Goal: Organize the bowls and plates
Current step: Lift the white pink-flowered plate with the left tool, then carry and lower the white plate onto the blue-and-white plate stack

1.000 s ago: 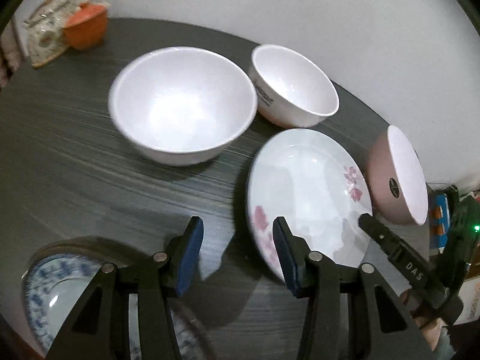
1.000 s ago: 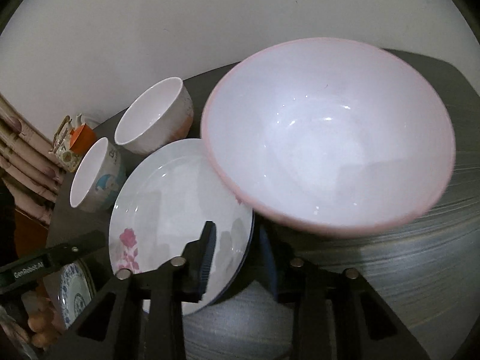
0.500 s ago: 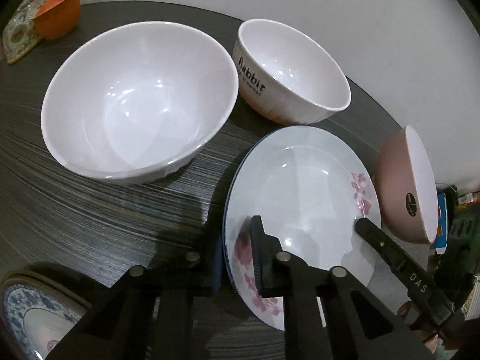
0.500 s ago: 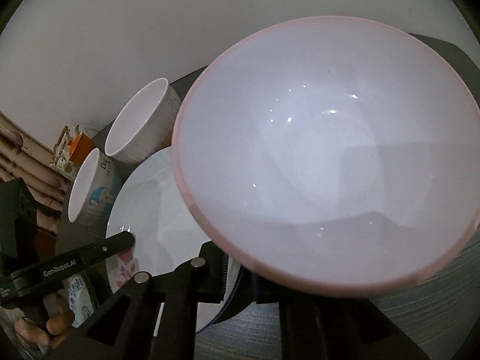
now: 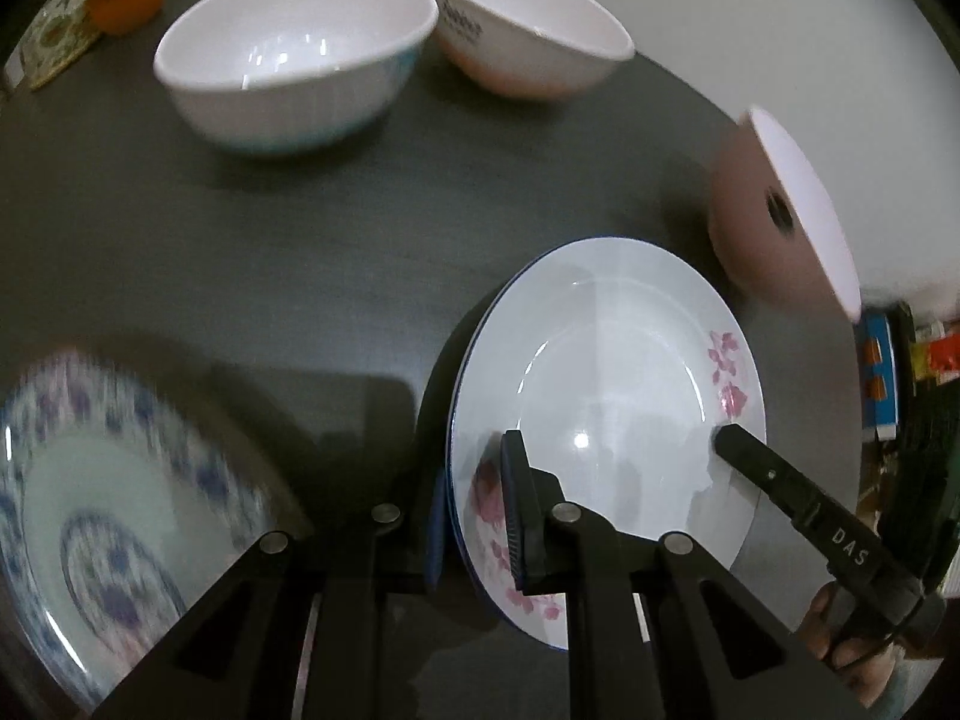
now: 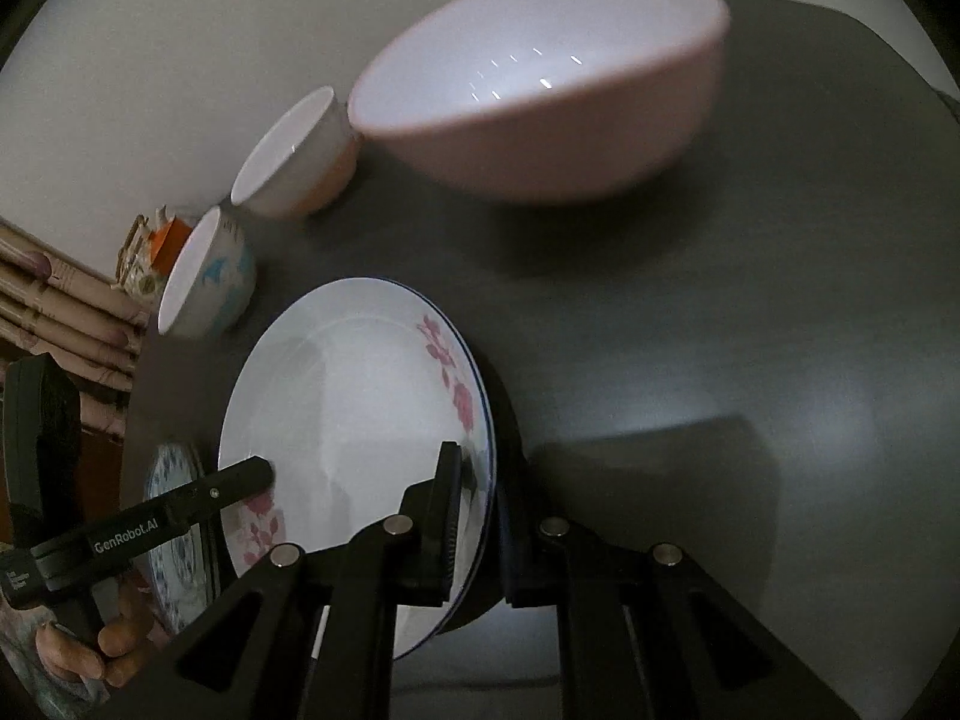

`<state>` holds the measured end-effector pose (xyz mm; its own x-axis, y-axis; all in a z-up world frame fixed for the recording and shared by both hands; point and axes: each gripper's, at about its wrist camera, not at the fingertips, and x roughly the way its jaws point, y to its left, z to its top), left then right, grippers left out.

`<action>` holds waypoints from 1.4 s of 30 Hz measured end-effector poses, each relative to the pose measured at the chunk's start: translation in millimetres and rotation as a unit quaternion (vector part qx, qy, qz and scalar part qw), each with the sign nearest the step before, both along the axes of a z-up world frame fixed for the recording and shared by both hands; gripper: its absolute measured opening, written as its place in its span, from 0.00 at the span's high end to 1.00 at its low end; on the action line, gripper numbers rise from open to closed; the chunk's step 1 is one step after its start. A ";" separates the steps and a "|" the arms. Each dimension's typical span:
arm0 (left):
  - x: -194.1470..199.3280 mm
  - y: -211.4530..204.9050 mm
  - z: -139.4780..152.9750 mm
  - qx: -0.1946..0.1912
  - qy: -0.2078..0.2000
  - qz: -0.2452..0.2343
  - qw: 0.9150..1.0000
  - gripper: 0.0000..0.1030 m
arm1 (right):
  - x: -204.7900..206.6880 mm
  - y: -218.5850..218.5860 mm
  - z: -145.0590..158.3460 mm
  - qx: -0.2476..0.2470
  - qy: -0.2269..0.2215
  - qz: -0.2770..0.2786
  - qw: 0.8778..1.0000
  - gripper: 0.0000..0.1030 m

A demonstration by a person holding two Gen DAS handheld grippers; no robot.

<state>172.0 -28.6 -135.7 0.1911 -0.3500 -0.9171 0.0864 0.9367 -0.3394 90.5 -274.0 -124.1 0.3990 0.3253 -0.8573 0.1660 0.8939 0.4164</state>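
Both grippers are clamped on the same white plate with pink flowers (image 5: 612, 384): the left gripper (image 5: 474, 516) pinches its rim on one side, one finger on the face and one beneath, and the right gripper (image 6: 480, 516) pinches the opposite rim in the same way. The plate sits tilted over the dark surface (image 5: 300, 228), between a blue-patterned plate (image 5: 90, 480) at one edge and a pink bowl (image 6: 540, 108) near the far edge. Farther back stand a white bowl (image 5: 294, 54) and a smaller lettered bowl (image 5: 534, 36), close together by the wall-side edge.
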 end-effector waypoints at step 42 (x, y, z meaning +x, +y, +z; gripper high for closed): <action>-96.7 -27.3 -4.8 0.034 -0.004 -0.034 0.999 0.82 | -64.1 9.0 0.2 0.000 0.040 0.034 0.999 0.89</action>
